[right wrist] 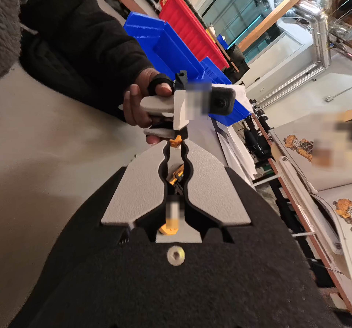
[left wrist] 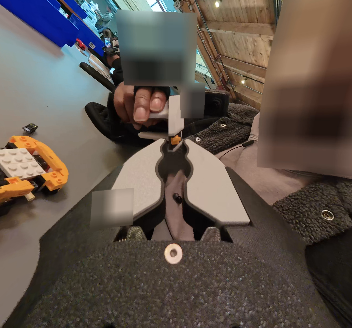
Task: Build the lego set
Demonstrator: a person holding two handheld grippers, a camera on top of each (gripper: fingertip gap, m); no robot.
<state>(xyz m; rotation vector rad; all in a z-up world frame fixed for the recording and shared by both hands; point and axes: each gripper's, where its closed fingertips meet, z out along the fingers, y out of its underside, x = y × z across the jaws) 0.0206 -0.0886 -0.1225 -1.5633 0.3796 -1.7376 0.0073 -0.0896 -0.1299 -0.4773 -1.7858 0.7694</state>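
A small orange Lego piece [left wrist: 175, 140] [right wrist: 175, 141] is held in the air between the two grippers, which meet tip to tip. My left gripper [left wrist: 174, 143] is closed down on it. My right gripper [right wrist: 176, 143] pinches it from the opposite side. Each view shows the other gripper with the hand that holds it: the right one [left wrist: 176, 120] and the left one [right wrist: 180, 109]. A partly built orange car [left wrist: 28, 170] with grey plates on top lies on the grey table [left wrist: 47, 90]. It also shows through the gap between my right fingers [right wrist: 177, 176].
A small black piece [left wrist: 30, 128] lies near the car. Blue bins [left wrist: 38, 13] [right wrist: 171, 48] and a red bin [right wrist: 190, 29] stand along the table's far side. Instruction pages [right wrist: 297, 147] lie at the right. The person's fleece jacket [left wrist: 238, 128] is close behind the grippers. My two grippers' fingertips are within a few centimetres of each other.
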